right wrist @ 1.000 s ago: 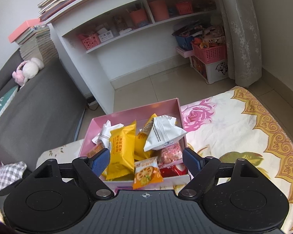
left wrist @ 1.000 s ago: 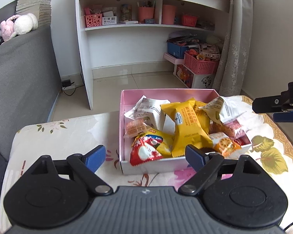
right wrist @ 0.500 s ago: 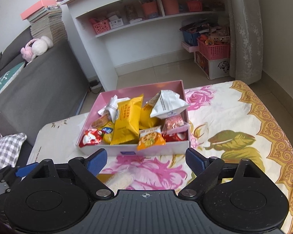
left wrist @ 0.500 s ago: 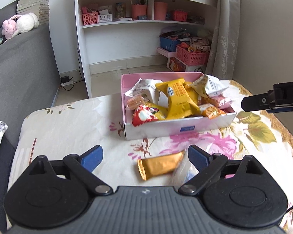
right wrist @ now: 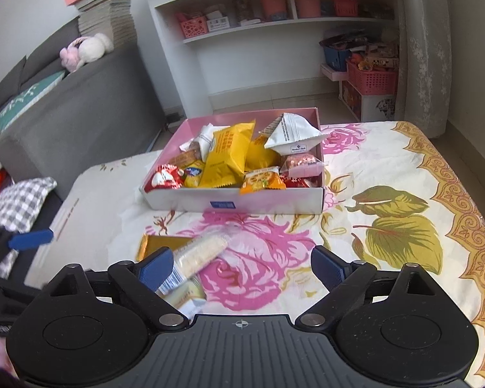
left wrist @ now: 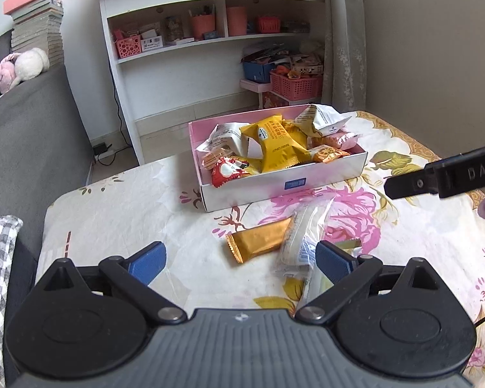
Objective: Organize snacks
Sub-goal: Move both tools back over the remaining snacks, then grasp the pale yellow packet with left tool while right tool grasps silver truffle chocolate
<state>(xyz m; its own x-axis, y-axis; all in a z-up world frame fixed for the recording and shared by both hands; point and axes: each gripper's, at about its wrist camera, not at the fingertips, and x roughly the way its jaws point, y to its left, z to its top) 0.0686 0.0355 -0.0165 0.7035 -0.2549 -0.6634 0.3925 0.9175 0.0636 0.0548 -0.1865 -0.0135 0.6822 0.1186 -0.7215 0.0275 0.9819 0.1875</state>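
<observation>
The clear cracker pack is motion-blurred, a pale packet beneath it half hidden by the right claw's finger.

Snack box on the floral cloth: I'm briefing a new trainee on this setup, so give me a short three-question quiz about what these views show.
1. True or false: every snack is inside the pink box.
2. Which lies on the cloth in front of the box? A) a gold wrapper and a clear cracker pack B) a red can C) a spoon
3. Fill in: neither the left gripper nor the right gripper is ____ anything as its jaws open.

Key: 1 false; 2 A; 3 holding.
</observation>
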